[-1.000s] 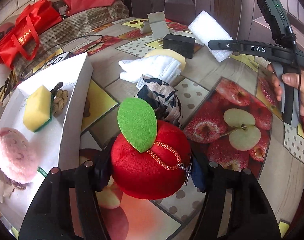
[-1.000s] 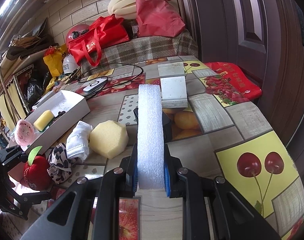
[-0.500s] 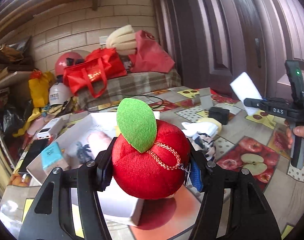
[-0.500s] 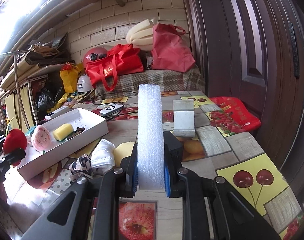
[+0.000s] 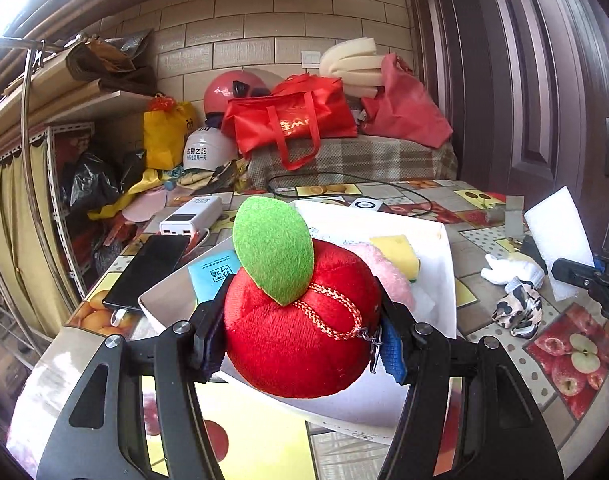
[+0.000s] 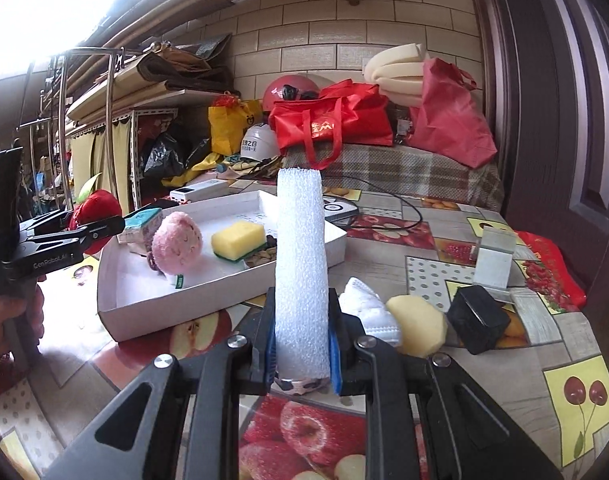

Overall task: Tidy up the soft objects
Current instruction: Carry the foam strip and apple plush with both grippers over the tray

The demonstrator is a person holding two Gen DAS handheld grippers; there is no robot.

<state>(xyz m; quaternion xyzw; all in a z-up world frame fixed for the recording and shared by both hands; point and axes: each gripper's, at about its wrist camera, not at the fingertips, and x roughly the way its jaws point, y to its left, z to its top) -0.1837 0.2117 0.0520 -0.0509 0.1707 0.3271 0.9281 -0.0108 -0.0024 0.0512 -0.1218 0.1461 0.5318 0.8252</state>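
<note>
My left gripper (image 5: 300, 340) is shut on a red plush apple (image 5: 296, 336) with a green leaf, held above the near end of the white box (image 5: 448, 280). It also shows in the right wrist view (image 6: 94, 208). The box (image 6: 144, 312) holds a pink plush (image 6: 176, 242), a yellow sponge (image 6: 238, 238) and a blue packet (image 6: 142, 220). My right gripper (image 6: 300, 354) is shut on a white foam strip (image 6: 300, 264), held upright above the table, right of the box. A white glove (image 6: 368, 312), a yellow foam piece (image 6: 418, 322) and a spotted cloth (image 5: 518, 310) lie on the table.
A black adapter (image 6: 478, 320) and a grey metal bracket (image 6: 494, 258) sit right of the foam piece. A phone (image 5: 148, 268) and a white power bank (image 5: 192, 216) lie left of the box. Red bags (image 6: 332, 122) and helmets are piled behind the table. A door stands at right.
My left gripper lifted the plush apple off the table and carried it left, over the white box. My right gripper rose with the foam strip and moved nearer the box.
</note>
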